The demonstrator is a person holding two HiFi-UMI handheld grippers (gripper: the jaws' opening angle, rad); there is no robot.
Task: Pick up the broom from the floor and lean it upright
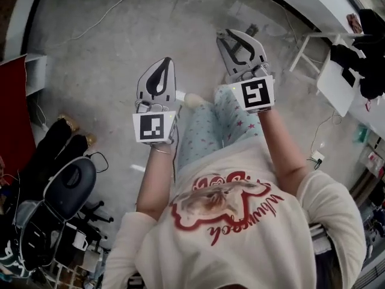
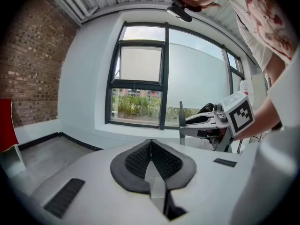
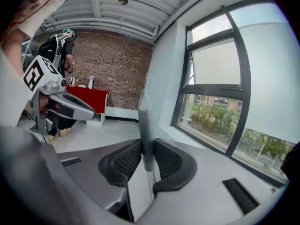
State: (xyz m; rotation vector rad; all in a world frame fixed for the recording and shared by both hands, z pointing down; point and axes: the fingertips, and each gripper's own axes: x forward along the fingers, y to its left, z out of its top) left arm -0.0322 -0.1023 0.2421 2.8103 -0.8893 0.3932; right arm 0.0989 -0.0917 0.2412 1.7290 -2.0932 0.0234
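Person holding two grippers out over a concrete floor (image 1: 102, 59), with a broom handle (image 3: 145, 121) in the right one.

The right gripper (image 3: 146, 142) is pinching a thin grey broom handle between its dark pads. The handle is standing upright and rising above the jaws, in front of a brick wall (image 3: 112, 74) and a large window (image 2: 140, 88). The rest of the broom is not showing in any view. The left gripper (image 2: 151, 144) is sitting just beside it to the left, and its pads are pressed together with nothing between them. It is not touching the handle. From above, both grippers are pointing away from the person, whose legs in star-patterned trousers (image 1: 210, 125) are showing below them.
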